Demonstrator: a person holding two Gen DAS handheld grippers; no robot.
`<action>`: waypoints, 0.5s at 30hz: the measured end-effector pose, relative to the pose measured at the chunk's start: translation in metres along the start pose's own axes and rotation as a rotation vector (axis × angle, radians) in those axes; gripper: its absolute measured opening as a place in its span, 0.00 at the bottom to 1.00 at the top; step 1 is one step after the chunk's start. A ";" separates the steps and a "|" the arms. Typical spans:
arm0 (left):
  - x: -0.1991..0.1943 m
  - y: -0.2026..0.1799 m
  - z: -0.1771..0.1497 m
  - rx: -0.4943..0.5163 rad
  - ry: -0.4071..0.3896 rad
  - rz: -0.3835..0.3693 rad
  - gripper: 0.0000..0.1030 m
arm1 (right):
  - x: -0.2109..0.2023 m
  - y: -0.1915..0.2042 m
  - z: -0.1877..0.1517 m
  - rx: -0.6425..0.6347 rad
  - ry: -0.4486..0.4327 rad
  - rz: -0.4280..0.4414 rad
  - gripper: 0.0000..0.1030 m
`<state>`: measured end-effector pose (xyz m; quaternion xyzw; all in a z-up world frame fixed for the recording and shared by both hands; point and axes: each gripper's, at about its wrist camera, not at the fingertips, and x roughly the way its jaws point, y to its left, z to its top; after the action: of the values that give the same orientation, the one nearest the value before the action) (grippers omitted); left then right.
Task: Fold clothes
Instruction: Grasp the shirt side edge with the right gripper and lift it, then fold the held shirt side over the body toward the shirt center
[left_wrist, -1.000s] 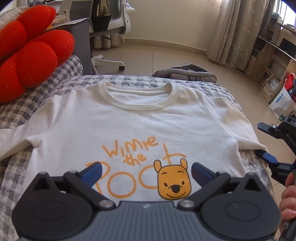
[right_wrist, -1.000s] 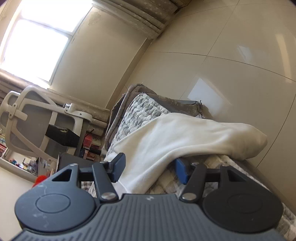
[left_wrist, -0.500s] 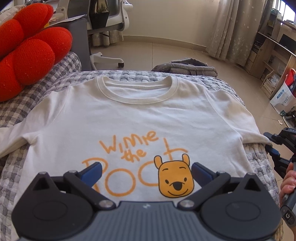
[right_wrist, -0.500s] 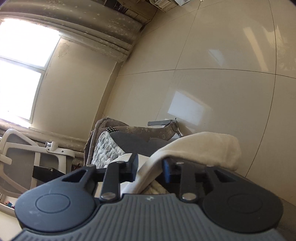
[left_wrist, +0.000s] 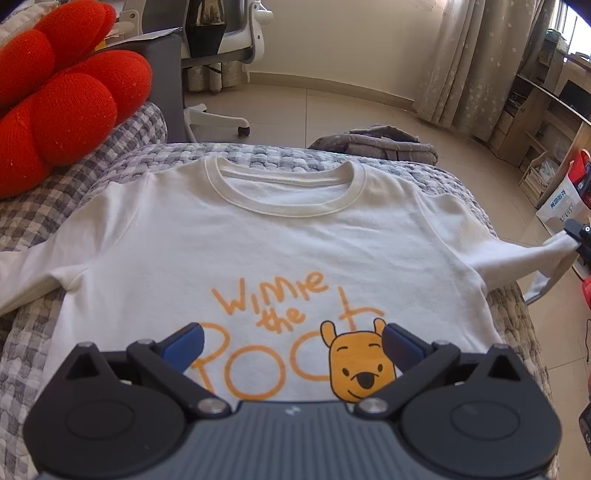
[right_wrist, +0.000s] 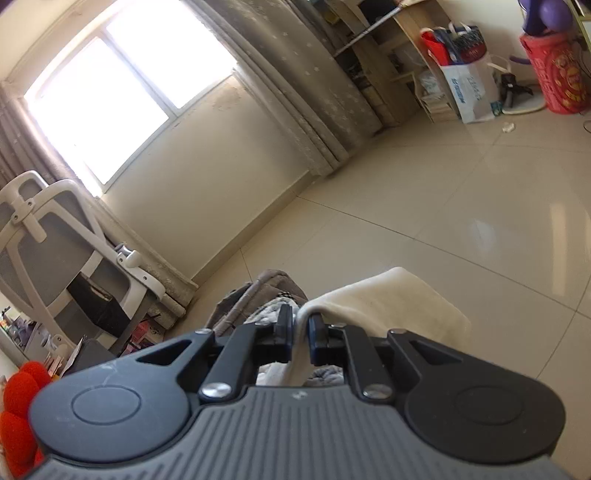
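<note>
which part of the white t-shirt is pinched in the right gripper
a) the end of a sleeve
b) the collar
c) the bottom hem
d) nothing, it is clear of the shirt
a: the right gripper, jaws closing, has the cream sleeve end between its pads and lifted off the bed, while the collar of the t-shirt lies flat and untouched.

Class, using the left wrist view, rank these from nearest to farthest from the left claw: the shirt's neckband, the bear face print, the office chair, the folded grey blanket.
1. Bear face print, right between the open left claw's tips.
2. Neckband, at the shirt's far end.
3. Folded grey blanket, beyond the bed edge, to the right.
4. Office chair, back by the wall, upper left.
</note>
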<state>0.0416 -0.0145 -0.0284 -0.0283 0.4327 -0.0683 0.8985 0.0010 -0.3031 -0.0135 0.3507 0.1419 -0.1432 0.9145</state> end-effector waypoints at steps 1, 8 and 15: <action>0.000 0.002 0.001 -0.005 0.000 -0.002 0.99 | -0.003 0.007 0.000 -0.030 -0.010 0.015 0.12; -0.005 0.020 0.007 -0.027 -0.002 -0.039 0.89 | -0.020 0.058 -0.013 -0.264 -0.040 0.168 0.12; -0.005 0.047 0.013 -0.064 0.006 -0.096 0.61 | -0.021 0.109 -0.063 -0.510 0.060 0.355 0.11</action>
<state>0.0528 0.0330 -0.0216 -0.0775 0.4353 -0.0976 0.8916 0.0109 -0.1791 0.0151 0.1334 0.1369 0.0696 0.9791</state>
